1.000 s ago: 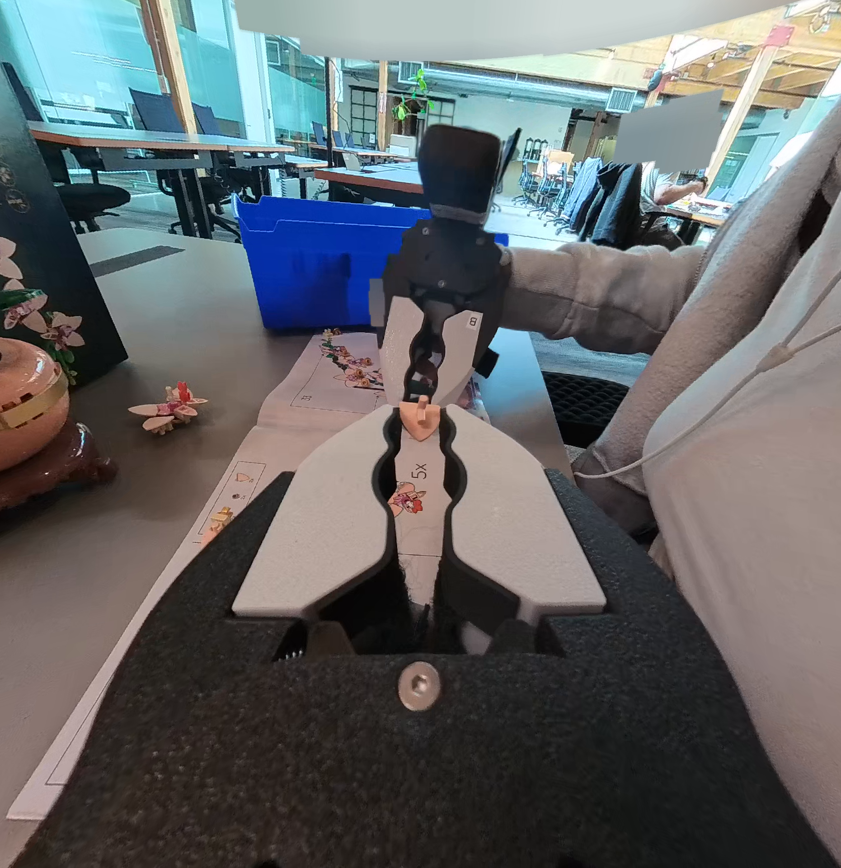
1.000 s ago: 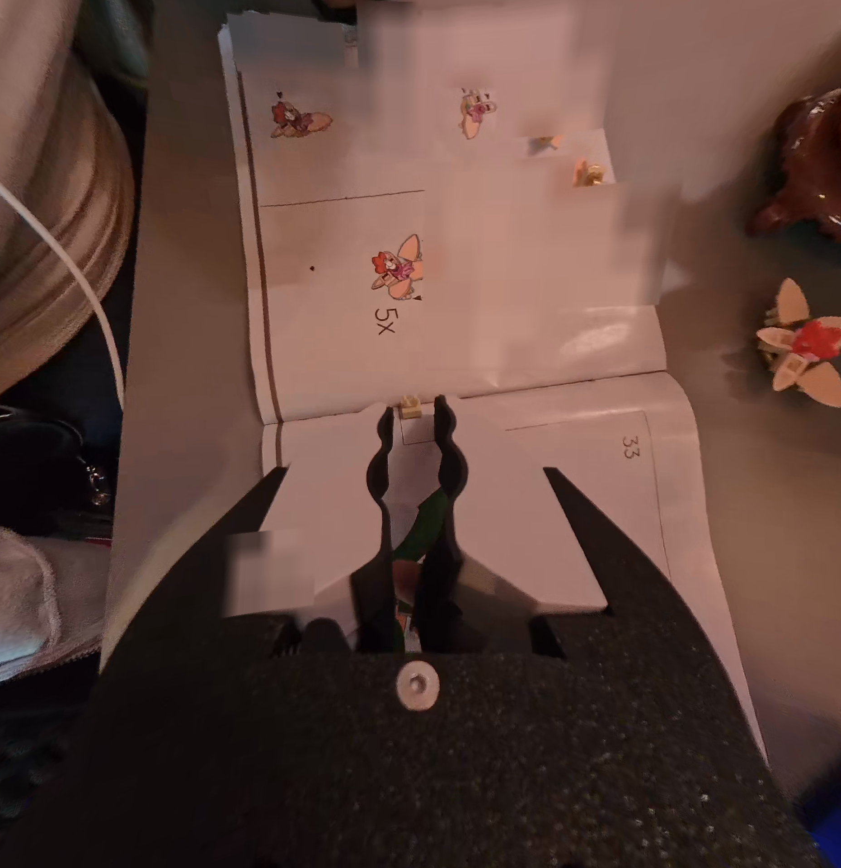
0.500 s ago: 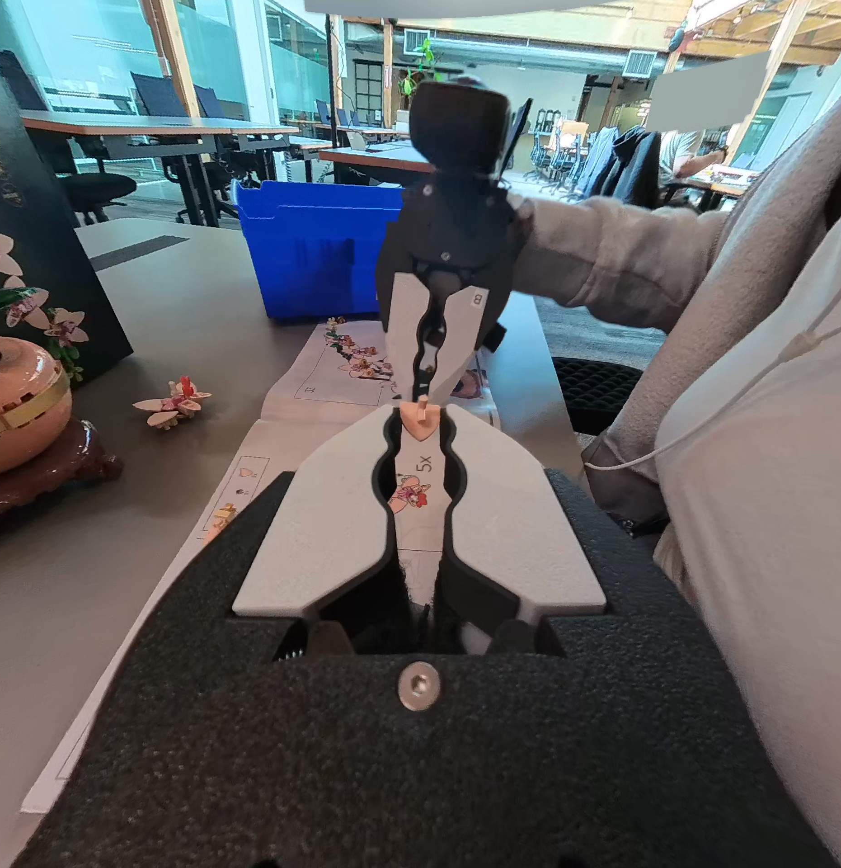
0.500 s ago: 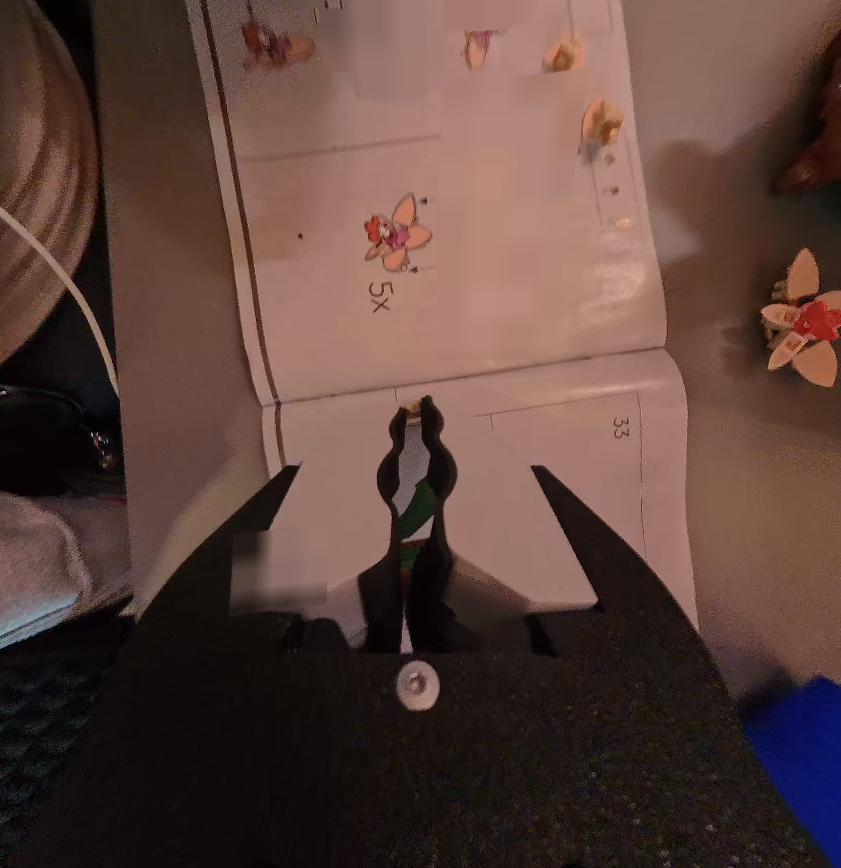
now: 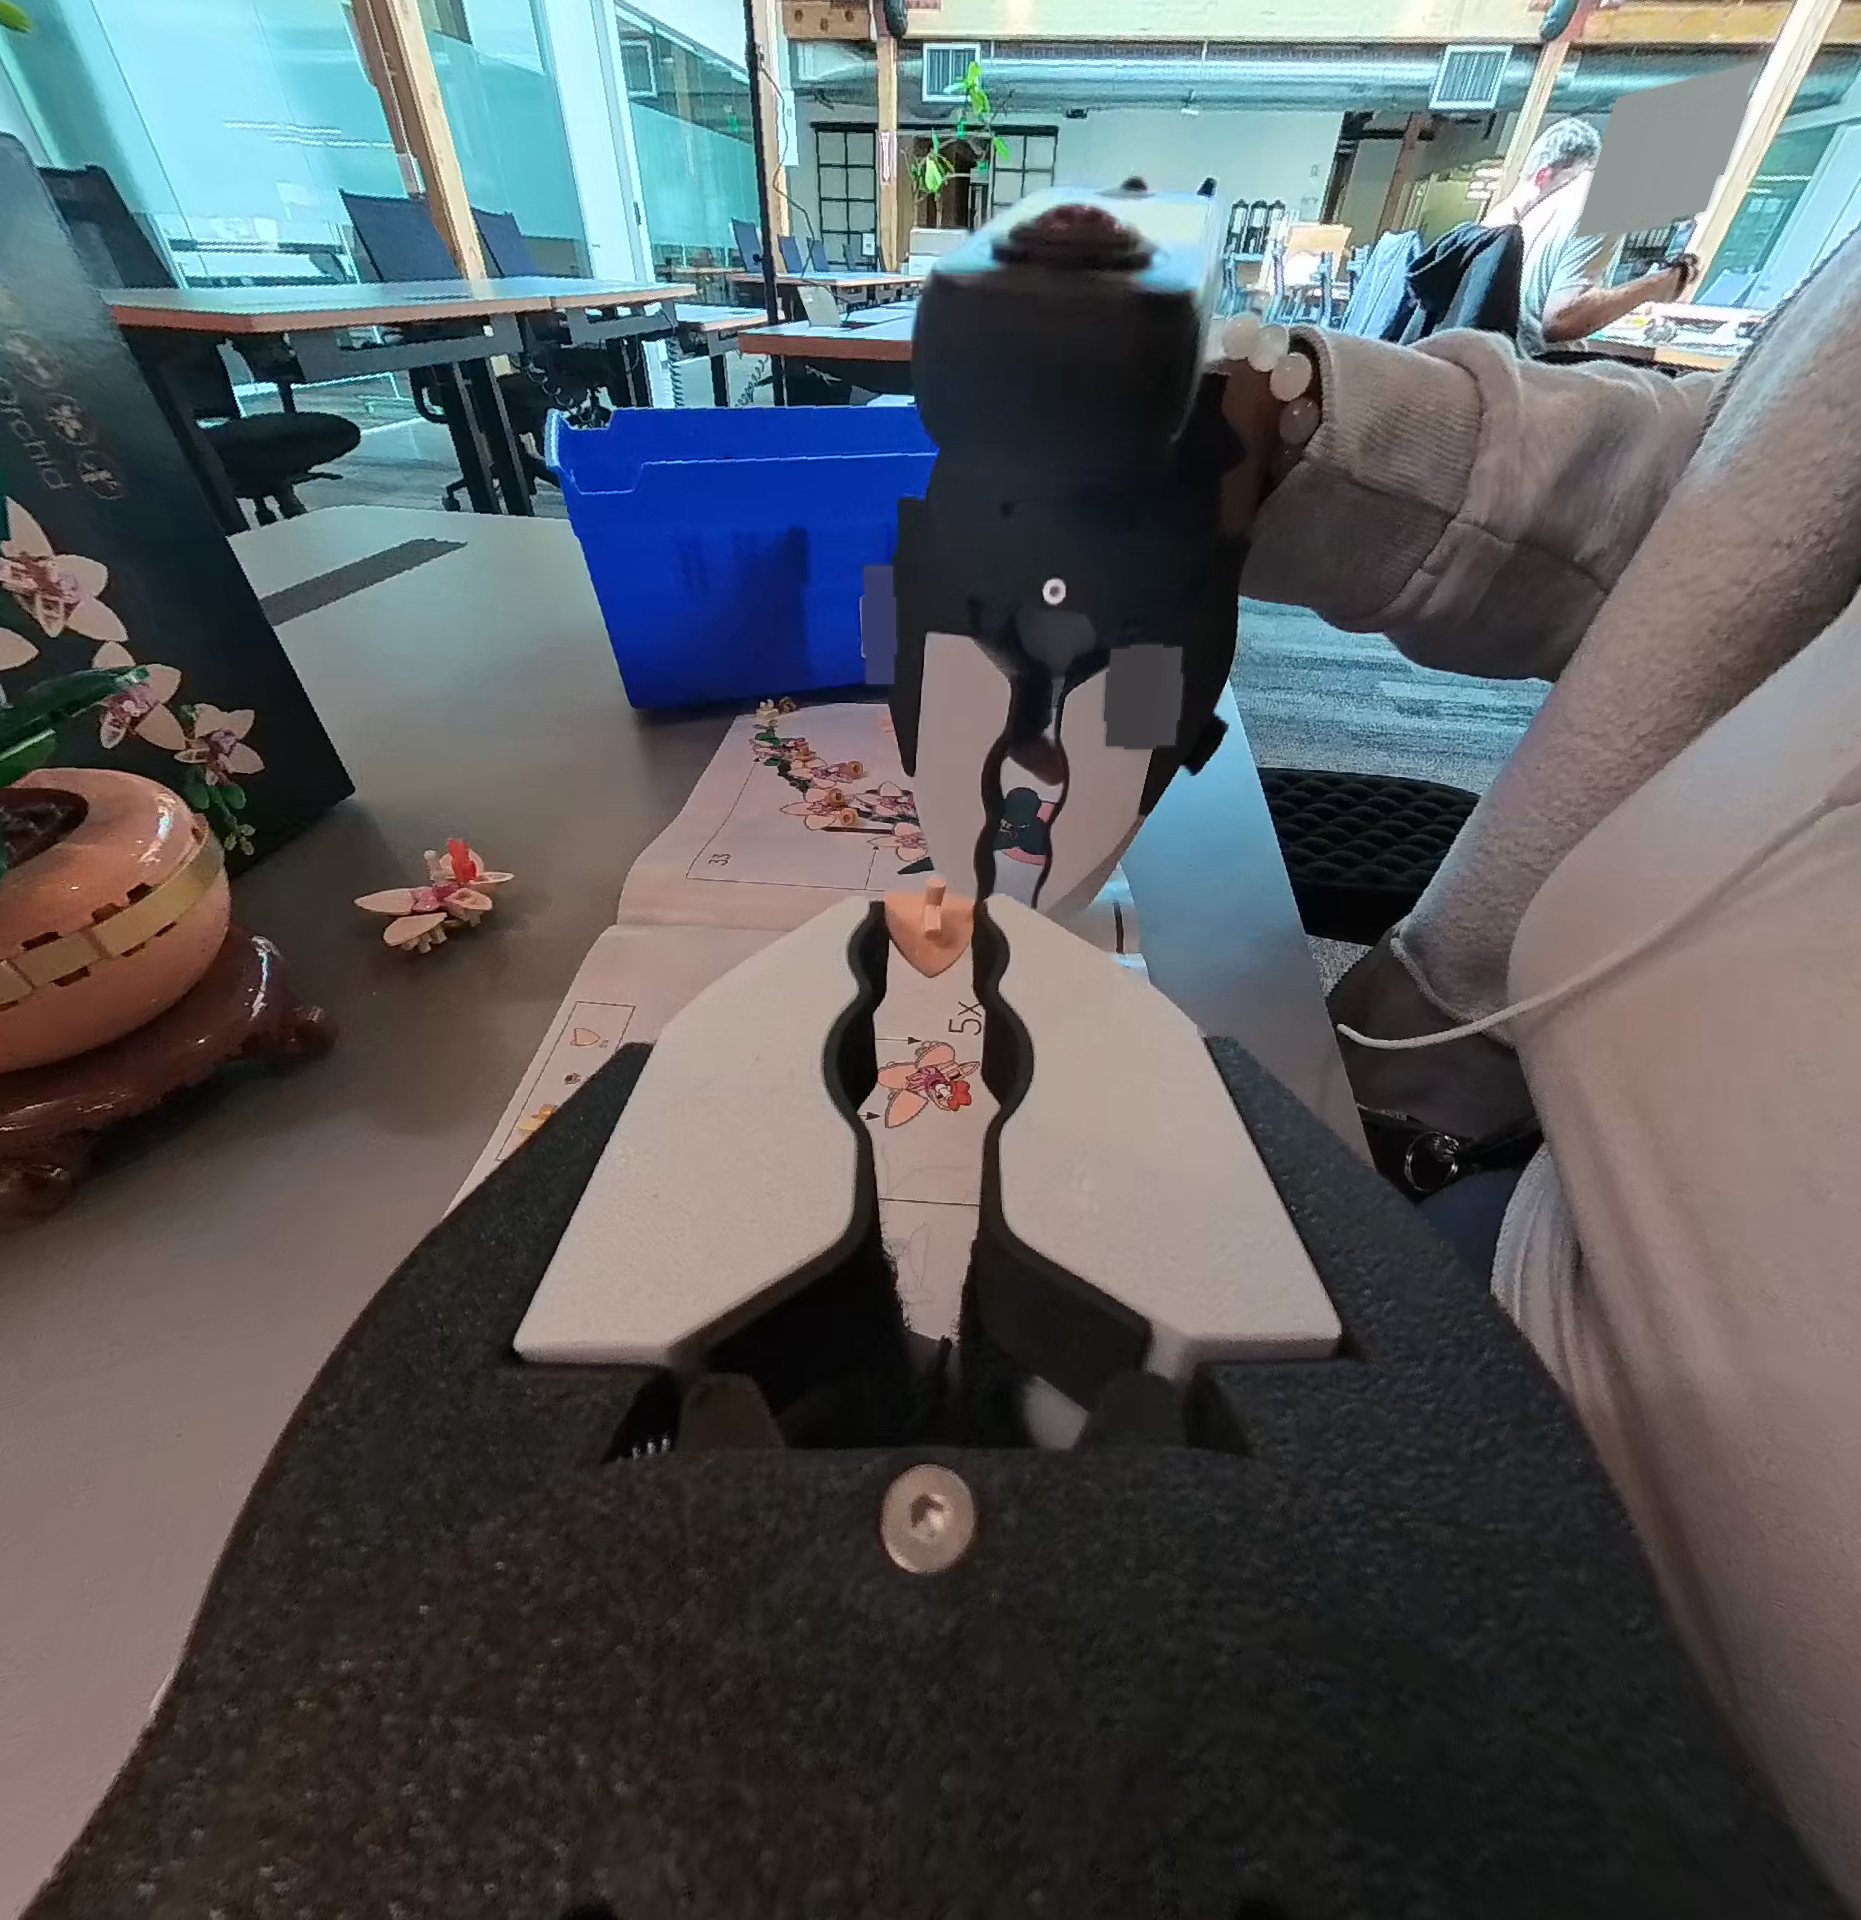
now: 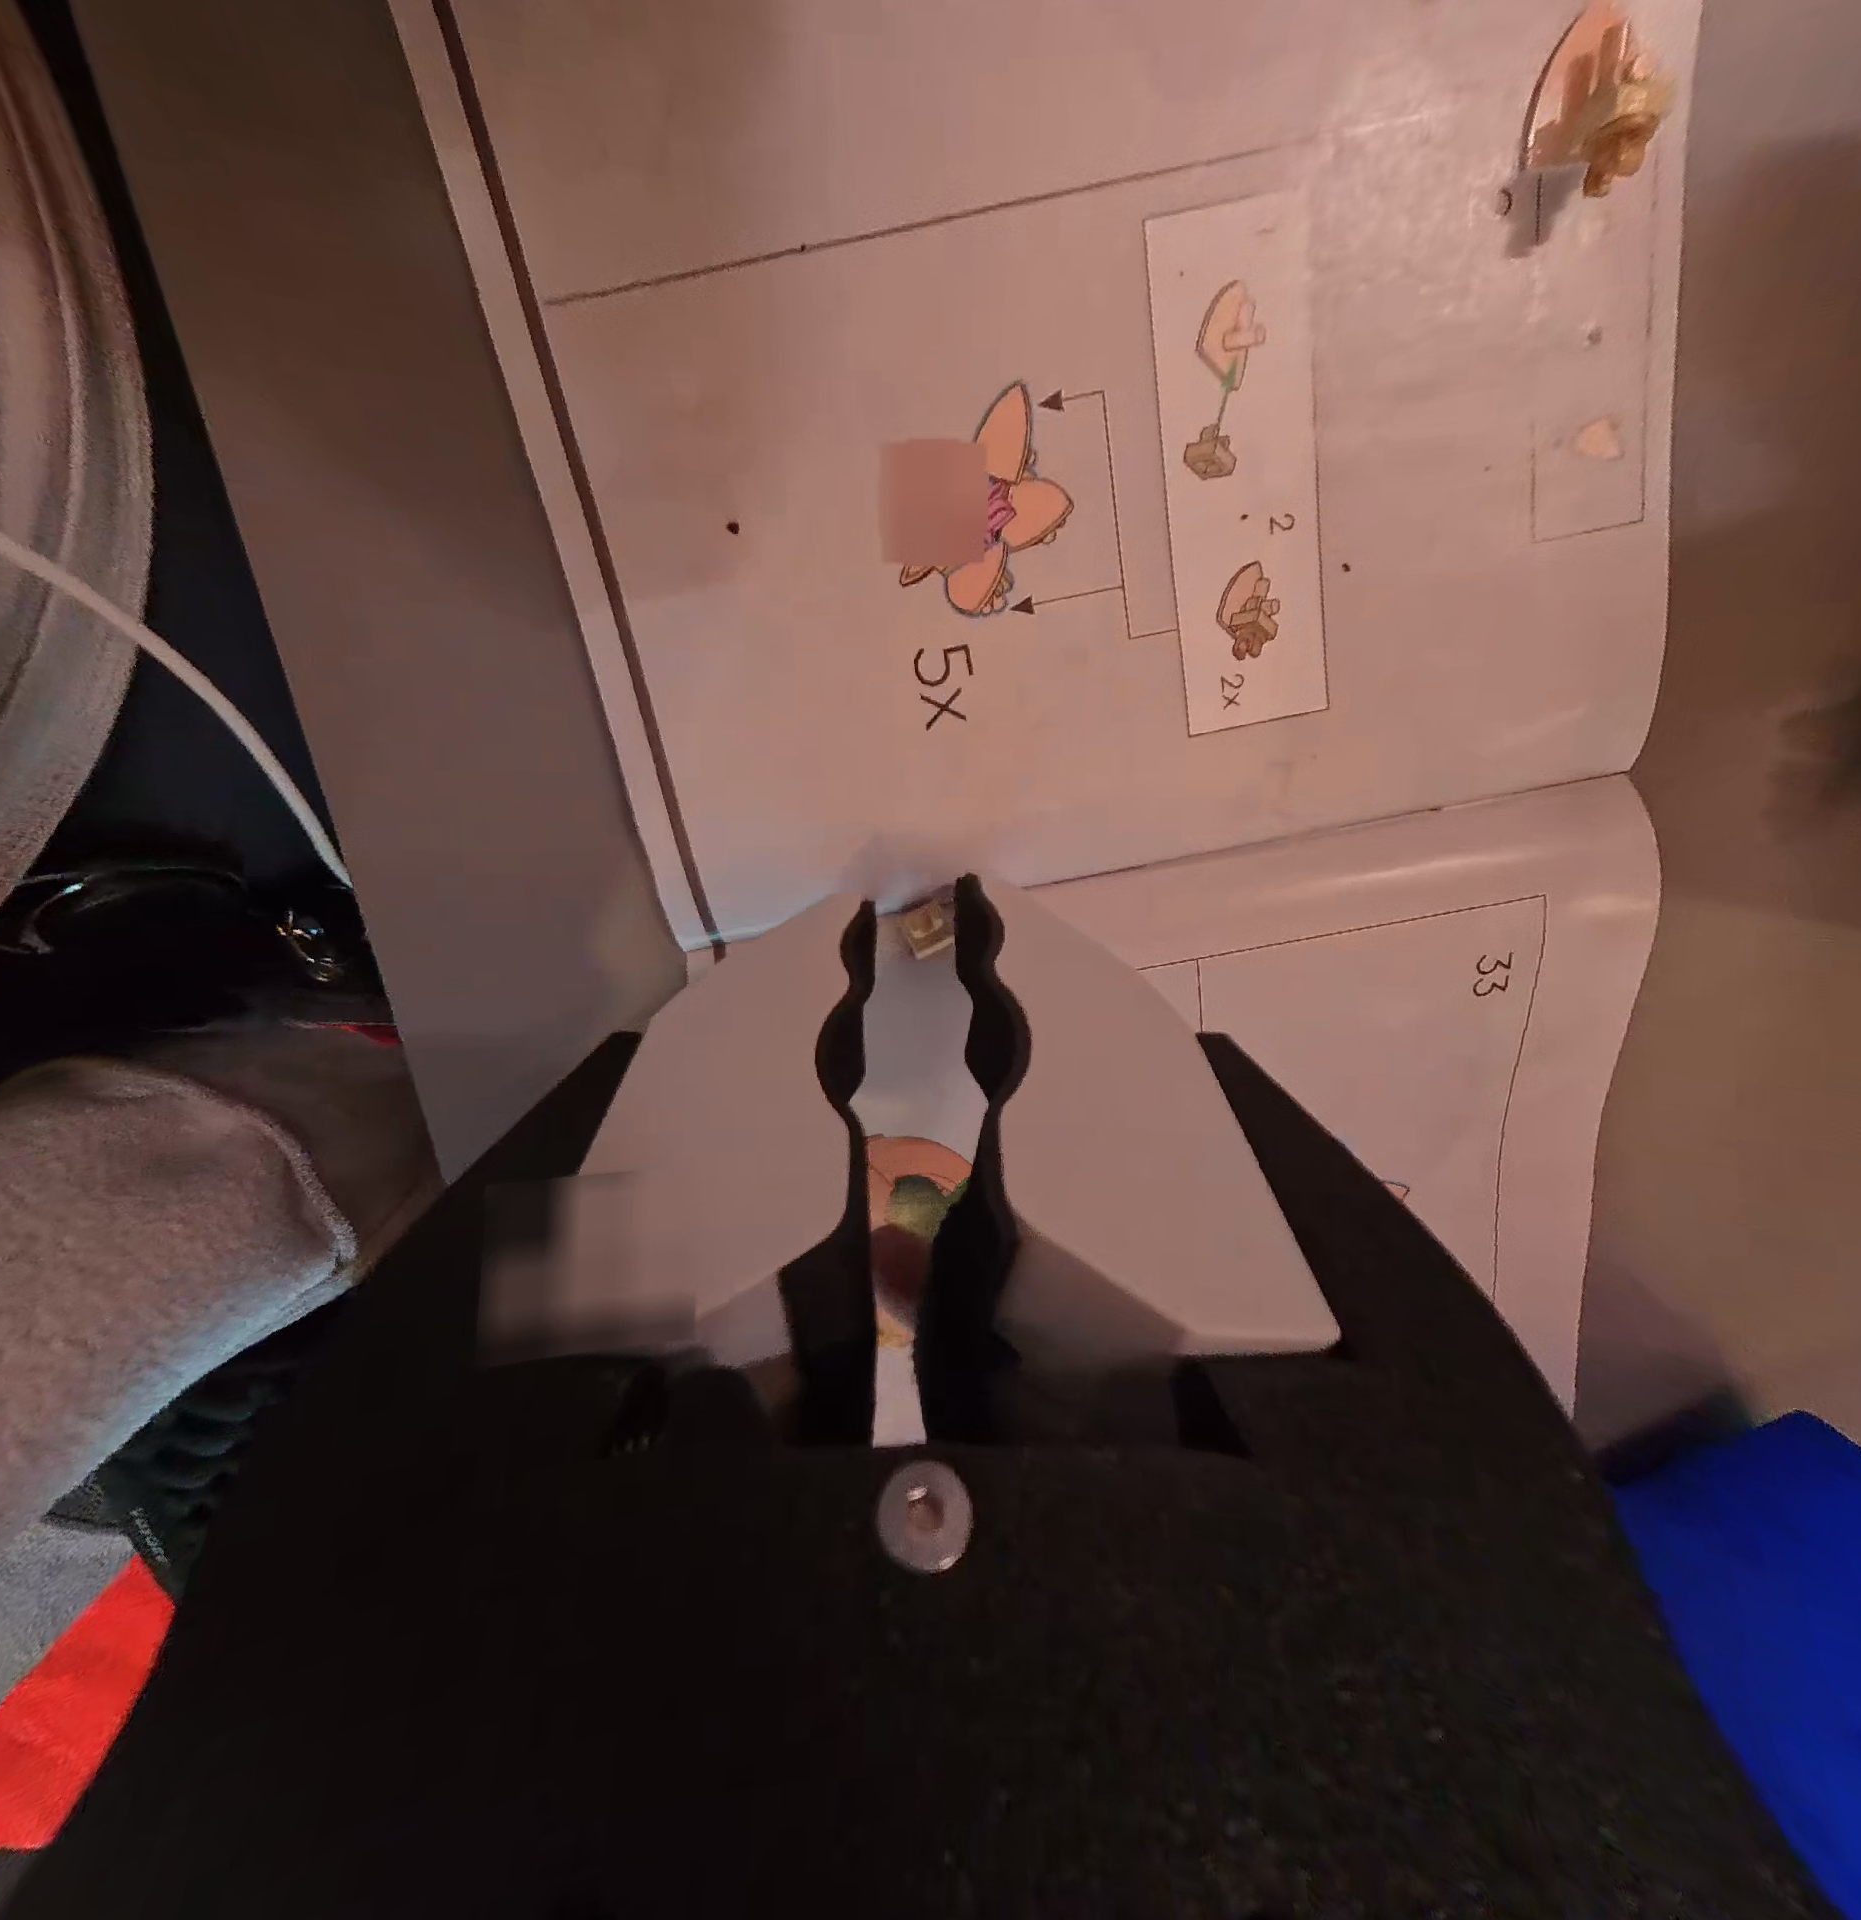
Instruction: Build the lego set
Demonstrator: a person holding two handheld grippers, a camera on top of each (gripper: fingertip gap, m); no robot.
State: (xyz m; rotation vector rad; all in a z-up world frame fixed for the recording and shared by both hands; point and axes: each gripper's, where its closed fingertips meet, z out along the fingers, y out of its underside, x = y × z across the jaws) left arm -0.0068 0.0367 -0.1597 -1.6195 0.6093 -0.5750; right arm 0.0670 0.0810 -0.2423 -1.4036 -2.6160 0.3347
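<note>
My left gripper (image 5: 931, 920) is shut on a pale pink petal piece (image 5: 931, 935), peg side up, held over the open instruction booklet (image 5: 801, 831). My right gripper (image 5: 1009, 883) points down from above, its tips just right of the petal. In the right wrist view the right gripper (image 6: 915, 909) holds a small tan piece (image 6: 926, 928) at its tips, above the booklet's fold (image 6: 1269, 831). A finished petal sub-assembly (image 6: 1591, 135) lies on the booklet's far corner.
A built orchid flower (image 5: 432, 896) lies on the grey table left of the booklet. A pink pot on a brown base (image 5: 84, 925) and the dark set box (image 5: 126, 582) stand at the left. A blue bin (image 5: 739, 561) stands behind the booklet. The person's torso is close on the right.
The right gripper has come lower and closer to the left gripper's petal. Its jaws closed tighter half a second ago and now stand slightly wider. The left gripper has stayed shut on the petal.
</note>
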